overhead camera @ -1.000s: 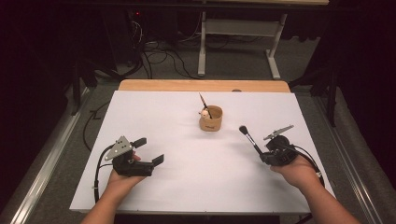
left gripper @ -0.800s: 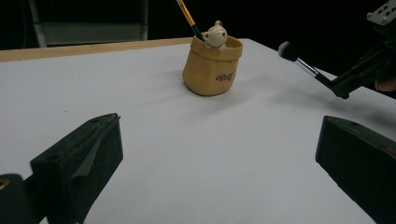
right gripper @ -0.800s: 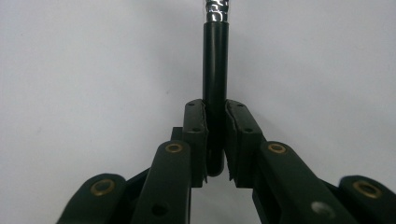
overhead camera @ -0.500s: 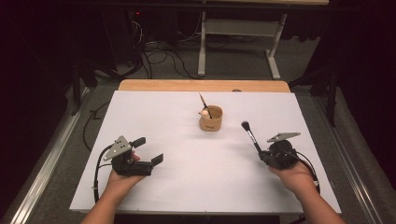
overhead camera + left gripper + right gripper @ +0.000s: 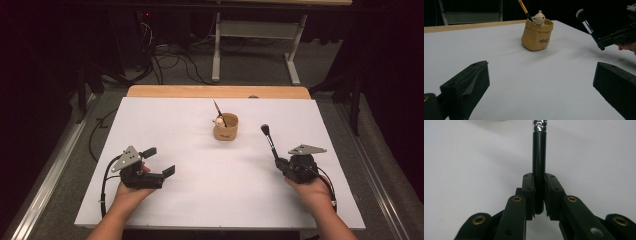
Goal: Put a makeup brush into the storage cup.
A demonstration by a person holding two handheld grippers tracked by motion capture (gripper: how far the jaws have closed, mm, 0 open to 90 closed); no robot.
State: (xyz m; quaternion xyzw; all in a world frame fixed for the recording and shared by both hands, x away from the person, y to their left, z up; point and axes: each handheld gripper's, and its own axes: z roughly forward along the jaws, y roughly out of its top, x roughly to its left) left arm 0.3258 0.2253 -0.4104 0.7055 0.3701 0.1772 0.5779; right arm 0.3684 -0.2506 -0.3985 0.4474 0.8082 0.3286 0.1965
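Observation:
A tan pouch-shaped holder point(image 5: 226, 128) point(image 5: 537, 35) stands at the middle of the white table top, with a gold-handled brush point(image 5: 219, 111) point(image 5: 524, 8) and a small bear figure point(image 5: 539, 18) in it. My right gripper point(image 5: 280, 161) point(image 5: 539, 195) is shut on the black handle of a makeup brush point(image 5: 269, 140) point(image 5: 539, 165) point(image 5: 586, 23). The brush tilts up, its dark head toward the holder. My left gripper point(image 5: 159, 161) point(image 5: 541, 82) rests open at the front left, nothing between its jaws.
The white sheet point(image 5: 170, 120) covers a wooden table whose far edge point(image 5: 215, 92) shows. Behind it stand a metal table frame point(image 5: 255, 45) and loose cables point(image 5: 170, 60) on the floor. A metal rail point(image 5: 50, 170) runs along the left side.
The right hand has shifted a little to the right and turned, so the held brush now stands steeper with its head farther from me. The left gripper has stayed put.

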